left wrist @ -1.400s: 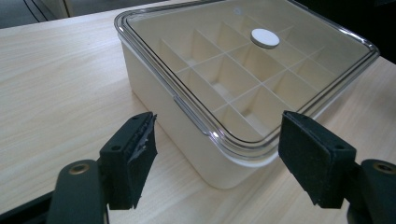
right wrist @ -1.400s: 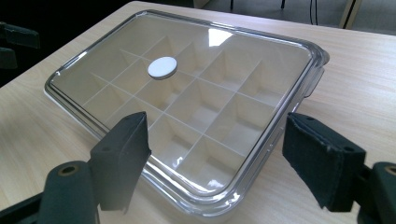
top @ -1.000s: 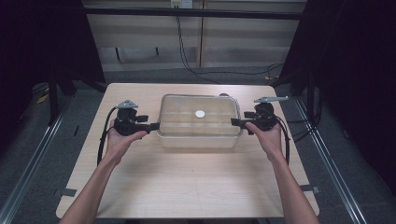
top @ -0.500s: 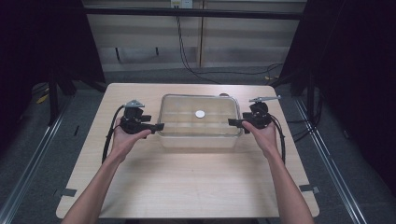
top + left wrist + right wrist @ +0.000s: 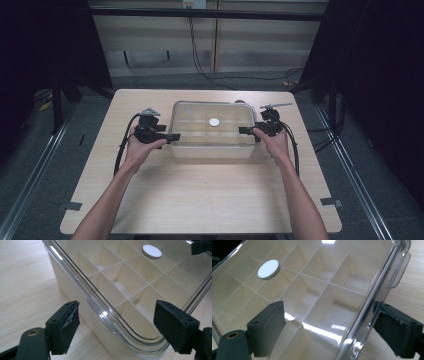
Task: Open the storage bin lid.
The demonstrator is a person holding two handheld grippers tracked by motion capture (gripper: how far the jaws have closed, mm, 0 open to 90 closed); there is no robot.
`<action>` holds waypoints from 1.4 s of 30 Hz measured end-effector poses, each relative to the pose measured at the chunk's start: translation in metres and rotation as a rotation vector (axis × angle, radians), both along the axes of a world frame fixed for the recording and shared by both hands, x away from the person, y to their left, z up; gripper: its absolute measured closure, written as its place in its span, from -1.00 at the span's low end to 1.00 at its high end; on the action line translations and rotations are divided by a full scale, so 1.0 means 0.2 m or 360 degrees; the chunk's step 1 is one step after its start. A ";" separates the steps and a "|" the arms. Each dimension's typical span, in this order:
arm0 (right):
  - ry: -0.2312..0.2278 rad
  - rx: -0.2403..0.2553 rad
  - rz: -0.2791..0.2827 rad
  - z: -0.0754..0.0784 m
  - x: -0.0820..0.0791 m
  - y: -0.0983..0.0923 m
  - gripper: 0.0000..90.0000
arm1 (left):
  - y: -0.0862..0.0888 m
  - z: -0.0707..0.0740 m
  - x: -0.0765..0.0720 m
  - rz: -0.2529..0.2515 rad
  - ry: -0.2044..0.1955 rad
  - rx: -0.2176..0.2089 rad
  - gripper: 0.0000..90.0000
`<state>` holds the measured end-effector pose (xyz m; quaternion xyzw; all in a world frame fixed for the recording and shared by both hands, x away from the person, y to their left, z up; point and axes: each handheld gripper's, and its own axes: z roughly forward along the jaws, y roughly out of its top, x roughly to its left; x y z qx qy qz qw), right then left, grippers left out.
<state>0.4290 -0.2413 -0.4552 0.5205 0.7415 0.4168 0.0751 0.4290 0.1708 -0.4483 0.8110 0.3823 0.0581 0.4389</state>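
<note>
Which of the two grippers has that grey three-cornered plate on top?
The left gripper, at the box's left end; the right gripper carries a thin bar instead.

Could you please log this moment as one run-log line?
left gripper: jaws just opening, astride box rim | right gripper: jaws just opening, astride opposite rim | clear lid: on | white disc: lid centre

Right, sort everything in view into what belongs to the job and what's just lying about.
In the job:
- clear-lidded cream plastic compartment box
- round white disc on its lid
- left gripper, jaws just opened, astride the lid's edge
- right gripper, likewise

Lying about:
- black cables on the floor
- grey tape tabs
</note>
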 end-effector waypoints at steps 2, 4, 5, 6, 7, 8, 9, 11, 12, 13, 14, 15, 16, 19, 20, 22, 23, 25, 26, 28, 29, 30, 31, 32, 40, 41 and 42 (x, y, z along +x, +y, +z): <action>0.0005 0.0006 -0.0009 0.00 0.01 0.01 -0.76 | 0.00 0.00 0.01 -0.0006 0.0002 -0.0005 -0.56; 0.0018 0.0018 -0.0003 -0.01 0.03 0.01 -0.78 | 0.00 -0.01 0.01 0.0003 0.0001 -0.0010 -0.57; 0.0024 0.0022 -0.0007 -0.01 0.04 0.01 -0.78 | 0.00 -0.01 0.02 0.0004 0.0008 -0.0015 -0.58; 0.0022 0.0020 -0.0013 -0.01 0.04 0.01 -0.79 | 0.00 -0.01 0.02 -0.0001 0.0007 -0.0009 -0.59; 0.0024 0.0019 -0.0018 -0.01 0.05 0.02 -0.79 | -0.01 -0.01 0.03 0.0002 0.0009 -0.0009 -0.60; 0.0025 0.0027 -0.0019 -0.02 0.05 0.02 -0.80 | -0.01 -0.01 0.03 0.0003 0.0015 -0.0007 -0.60; 0.0025 0.0024 -0.0029 -0.02 0.06 0.03 -0.81 | -0.02 0.00 0.03 -0.0009 0.0020 -0.0002 -0.60; 0.0034 0.0015 -0.0037 -0.01 0.06 0.03 -0.81 | -0.05 0.00 0.03 -0.0036 0.0021 0.0016 -0.59; 0.0039 0.0002 -0.0037 -0.01 0.06 0.03 -0.81 | -0.06 0.01 0.03 -0.0018 0.0009 0.0033 -0.60; 0.0034 -0.0002 -0.0036 -0.01 0.07 0.03 -0.81 | -0.06 0.00 0.04 -0.0017 0.0014 0.0024 -0.60; 0.0027 0.0006 -0.0037 -0.01 0.07 0.03 -0.80 | -0.06 0.00 0.04 -0.0016 0.0029 0.0006 -0.63; 0.0033 0.0016 -0.0038 -0.01 0.07 0.03 -0.81 | -0.05 -0.01 0.05 -0.0012 0.0052 -0.0012 -0.62; 0.0029 0.0024 -0.0043 -0.02 0.07 0.03 -0.81 | -0.05 -0.01 0.05 -0.0013 0.0046 -0.0016 -0.61; 0.0017 0.0017 -0.0049 -0.02 0.07 0.03 -0.81 | -0.06 0.00 0.05 -0.0026 0.0032 0.0011 -0.63; 0.0014 0.0018 -0.0048 -0.02 0.07 0.03 -0.81 | -0.06 -0.01 0.06 -0.0021 0.0035 0.0007 -0.64; 0.0006 0.0021 -0.0054 -0.02 0.07 0.03 -0.81 | -0.07 -0.01 0.07 -0.0016 0.0049 -0.0009 -0.65; 0.0008 0.0022 -0.0068 -0.02 0.08 0.03 -0.81 | -0.07 0.00 0.07 -0.0012 0.0053 0.0003 -0.64; 0.0005 0.0025 -0.0091 -0.02 0.08 0.04 -0.81 | -0.07 -0.01 0.07 -0.0013 0.0049 0.0012 -0.67; 0.0001 0.0026 -0.0101 -0.03 0.08 0.04 -0.81 | -0.07 -0.01 0.07 -0.0013 0.0045 0.0009 -0.67; 0.0007 0.0039 -0.0105 -0.03 0.08 0.04 -0.81 | -0.07 -0.01 0.08 -0.0005 0.0053 -0.0008 -0.65; 0.0009 0.0047 -0.0105 -0.03 0.08 0.04 -0.81 | -0.07 -0.02 0.09 -0.0003 0.0068 -0.0026 -0.66; 0.0004 0.0039 -0.0104 -0.03 0.08 0.04 -0.80 | -0.07 -0.02 0.09 -0.0001 0.0076 -0.0033 -0.65; -0.0001 0.0034 -0.0107 -0.03 0.08 0.04 -0.80 | -0.07 -0.02 0.09 -0.0006 0.0076 -0.0033 -0.65; -0.0007 0.0023 -0.0106 -0.03 0.08 0.05 -0.80 | -0.06 -0.02 0.10 -0.0005 0.0087 -0.0043 -0.65; -0.0074 -0.0028 -0.0132 -0.01 0.06 0.07 -0.79 | -0.06 -0.02 0.08 0.0015 0.0051 -0.0032 -0.63; -0.0080 -0.0027 -0.0131 -0.01 0.06 0.07 -0.78 | -0.06 -0.01 0.08 0.0017 0.0049 -0.0036 -0.61; -0.0071 -0.0022 -0.0142 -0.01 0.06 0.06 -0.77 | -0.06 -0.01 0.07 0.0019 0.0048 -0.0033 -0.59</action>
